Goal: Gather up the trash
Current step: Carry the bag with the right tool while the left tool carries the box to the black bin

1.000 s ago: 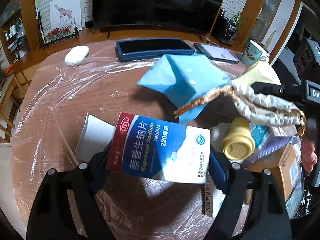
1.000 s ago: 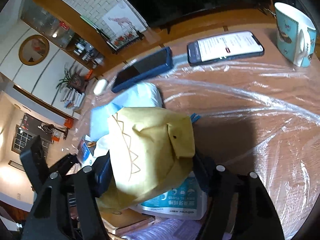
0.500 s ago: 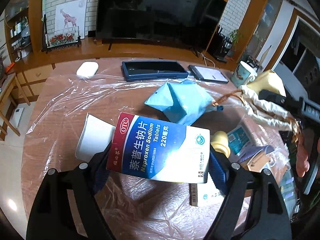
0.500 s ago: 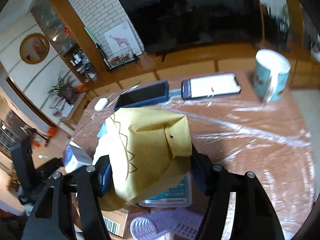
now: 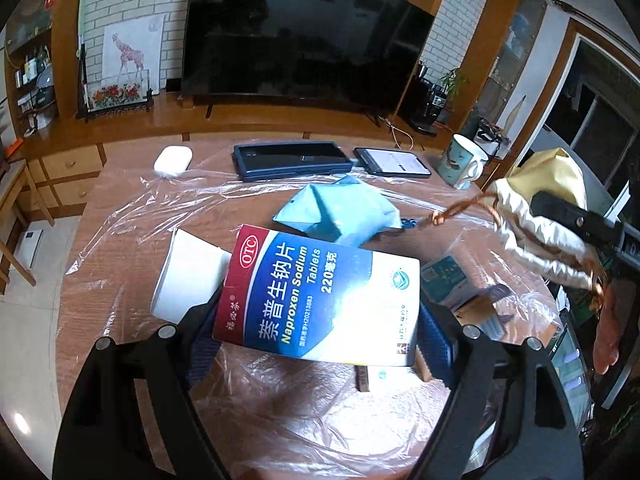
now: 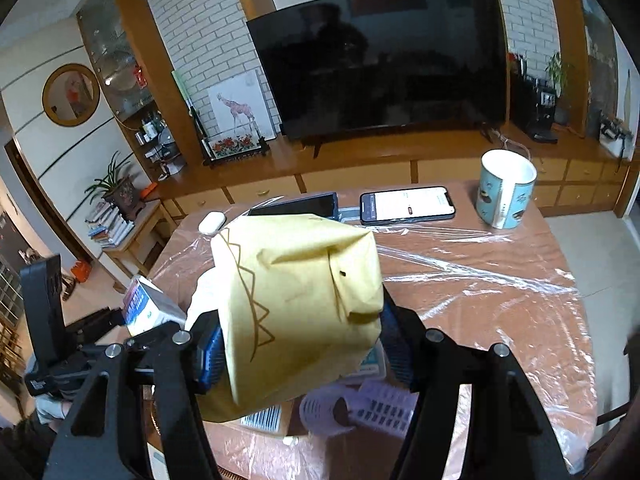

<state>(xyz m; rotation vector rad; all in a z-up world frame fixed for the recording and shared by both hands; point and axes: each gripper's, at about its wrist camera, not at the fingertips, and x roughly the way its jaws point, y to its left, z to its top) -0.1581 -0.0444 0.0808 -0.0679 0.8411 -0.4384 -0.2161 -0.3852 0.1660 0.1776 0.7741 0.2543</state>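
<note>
Two grippers are up over the table, each with a piece of trash. The left gripper has its jaws set wide and clamped on the ends of a pill box, a red, blue and white carton held flat and clear of the tabletop. The right gripper grips a yellow paper bag between its blue pads; its jaws have just been closing a little on it, and the bag's brown cord handle trails out to the side. Under them, on the plastic film, lie a white cup on its side, a blue bag and a heap of small boxes. Farther back sit a phone, a tablet and a mug.
</note>
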